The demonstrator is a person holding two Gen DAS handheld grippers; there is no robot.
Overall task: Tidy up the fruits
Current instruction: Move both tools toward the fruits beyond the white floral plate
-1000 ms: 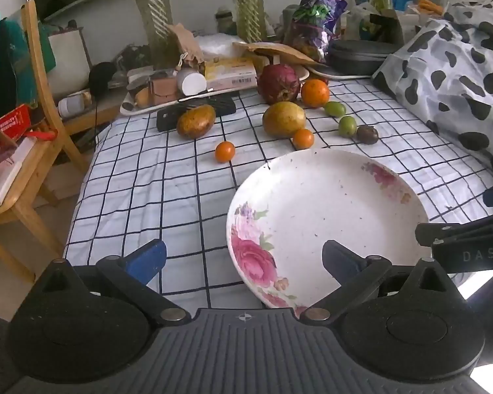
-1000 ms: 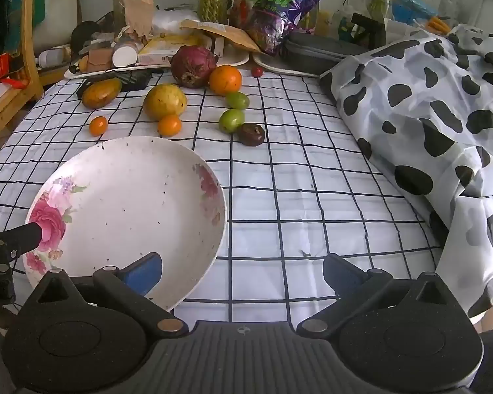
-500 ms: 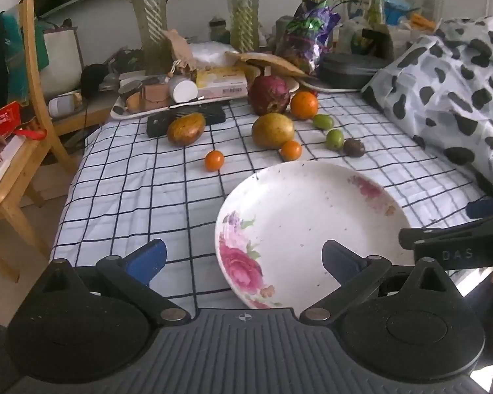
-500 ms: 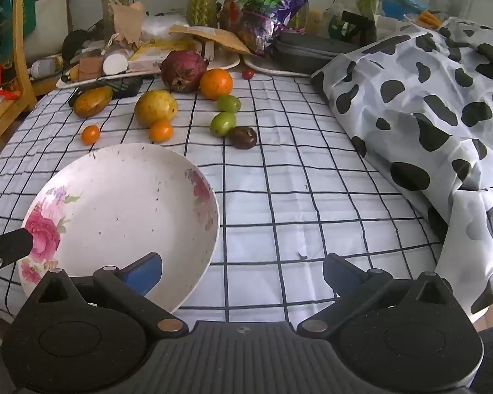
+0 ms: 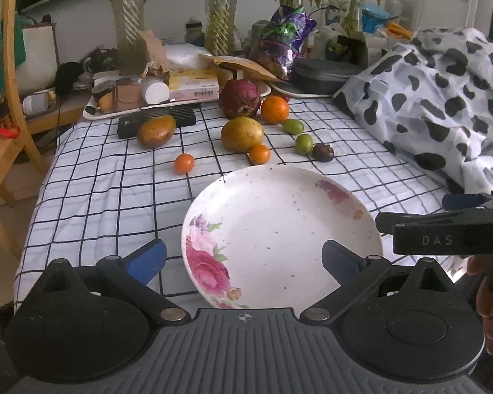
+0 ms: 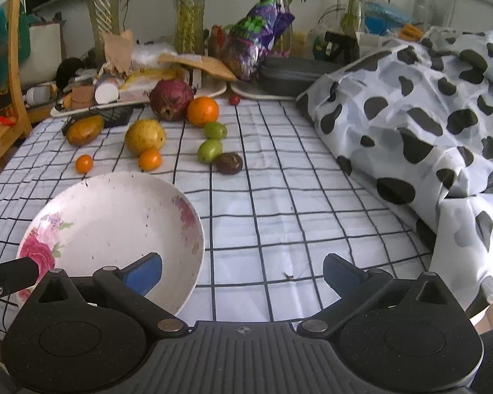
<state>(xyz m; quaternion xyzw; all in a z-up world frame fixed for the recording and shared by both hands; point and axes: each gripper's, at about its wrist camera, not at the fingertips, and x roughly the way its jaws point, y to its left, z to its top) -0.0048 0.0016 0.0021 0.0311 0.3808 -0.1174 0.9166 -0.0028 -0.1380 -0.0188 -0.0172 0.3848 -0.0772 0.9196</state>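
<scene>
A white floral plate [image 5: 279,226] [image 6: 115,216] lies empty on the checked tablecloth near the front edge. Behind it are loose fruits: a dark red dragon fruit [image 5: 240,98] [image 6: 171,99], an orange [image 5: 274,109] [image 6: 202,111], a yellow mango [image 5: 242,133] [image 6: 144,136], a brown mango [image 5: 156,130] [image 6: 84,129], two small oranges [image 5: 184,163] [image 5: 259,154], two green fruits [image 6: 215,130] [image 6: 209,150] and a dark passion fruit [image 5: 323,152] [image 6: 229,163]. My left gripper [image 5: 243,259] is open over the plate's near rim. My right gripper [image 6: 243,271] is open, its left finger above the plate.
A cow-print cloth [image 6: 427,124] is heaped along the right side. A cluttered tray [image 5: 141,98], boxes, a snack bag [image 6: 256,42], a grey case [image 6: 295,74] and plant vases crowd the back. A wooden chair [image 5: 3,115] stands at the left.
Both grippers have pulled back and risen slightly, so the plate and fruits sit farther away in both views. Both stay open; nothing on the table has moved.
</scene>
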